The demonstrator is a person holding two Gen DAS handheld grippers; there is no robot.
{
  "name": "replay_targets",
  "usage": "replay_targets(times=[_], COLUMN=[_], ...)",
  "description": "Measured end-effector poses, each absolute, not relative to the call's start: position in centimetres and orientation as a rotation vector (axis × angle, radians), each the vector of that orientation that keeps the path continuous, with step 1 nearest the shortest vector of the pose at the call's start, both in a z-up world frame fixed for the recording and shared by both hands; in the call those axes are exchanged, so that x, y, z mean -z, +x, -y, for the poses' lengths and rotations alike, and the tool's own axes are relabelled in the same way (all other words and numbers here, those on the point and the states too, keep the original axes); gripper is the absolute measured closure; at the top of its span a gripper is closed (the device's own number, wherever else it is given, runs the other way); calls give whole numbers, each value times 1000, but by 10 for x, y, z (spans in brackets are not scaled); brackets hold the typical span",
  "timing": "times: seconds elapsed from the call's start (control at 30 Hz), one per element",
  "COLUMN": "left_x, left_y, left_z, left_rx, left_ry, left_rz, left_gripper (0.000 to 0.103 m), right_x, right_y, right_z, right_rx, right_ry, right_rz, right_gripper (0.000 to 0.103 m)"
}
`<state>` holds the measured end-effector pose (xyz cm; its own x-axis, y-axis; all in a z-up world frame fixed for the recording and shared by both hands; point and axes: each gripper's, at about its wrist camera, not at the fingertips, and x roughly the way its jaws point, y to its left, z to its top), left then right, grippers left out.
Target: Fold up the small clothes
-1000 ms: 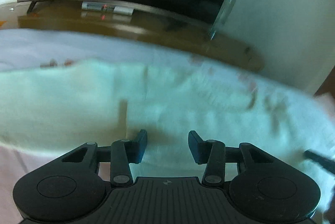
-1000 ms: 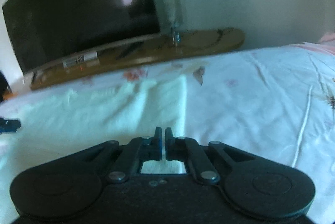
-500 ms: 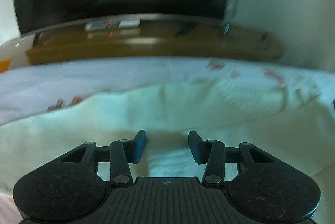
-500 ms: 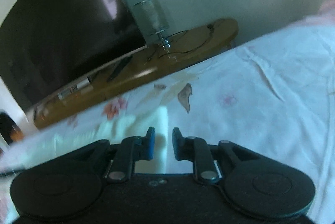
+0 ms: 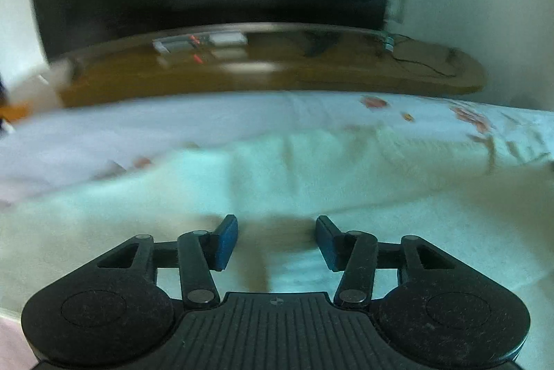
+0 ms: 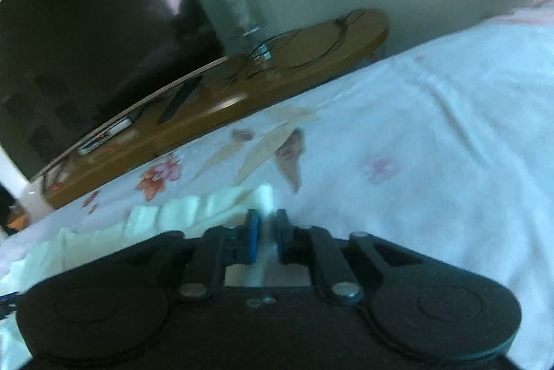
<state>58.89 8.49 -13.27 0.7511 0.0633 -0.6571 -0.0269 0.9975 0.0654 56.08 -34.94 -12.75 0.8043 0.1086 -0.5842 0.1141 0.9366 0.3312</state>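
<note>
Pinching a corner of the pale garment [image 6: 194, 210] on the floral bedsheet [image 6: 432, 141], the right gripper [image 6: 266, 240] closes narrowly while the left gripper [image 5: 277, 240] gapes wide above it, so cloth could slip free.

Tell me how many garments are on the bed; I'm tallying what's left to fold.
1: a pale cream garment spread on the floral bedsheet, under both grippers. Others may lie outside these views.
</note>
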Motion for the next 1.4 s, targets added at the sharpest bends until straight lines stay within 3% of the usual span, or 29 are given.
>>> replay_targets(times=[0.07,0.3,0.53,0.7,0.9,1.1,1.23,1.27,1.33,1.4], left_x=[123,146,137,138,115,137,155,161,170,175], left_y=[581,580,556,543,483,424,405,401,399,402], left_z=[-77,-37,-40,-47,-143,-309,-378,-393,-413,-428], left_rx=[-29,85,105,96,-7,-317,-422,-428,-423,-418], left_ry=[49,100,62,43,-200,-694,-885,-934,-1008,-1046], left_rz=[-674,-727,-707,-717,-636,-546,-466,-433,-404,-393], left_gripper=[47,35,34,30,30,30,31,33,49,52], right_x=[118,117,105,127,88,97,97,97,97,96], right_y=[556,551,499,472,446,428,422,422,428,433], right_z=[347,308,292,275,278,270,253,249,246,249], right_rx=[-5,-71,-113,-140,-174,-156,-165,-165,-151,-126], right_ry=[310,12,-73,-159,-15,83,134,156,207,268], right_rz=[-610,-654,-597,-631,-589,-679,-688,-690,-696,-705], right_gripper=[93,92,88,87,84,81,81,81,81,80])
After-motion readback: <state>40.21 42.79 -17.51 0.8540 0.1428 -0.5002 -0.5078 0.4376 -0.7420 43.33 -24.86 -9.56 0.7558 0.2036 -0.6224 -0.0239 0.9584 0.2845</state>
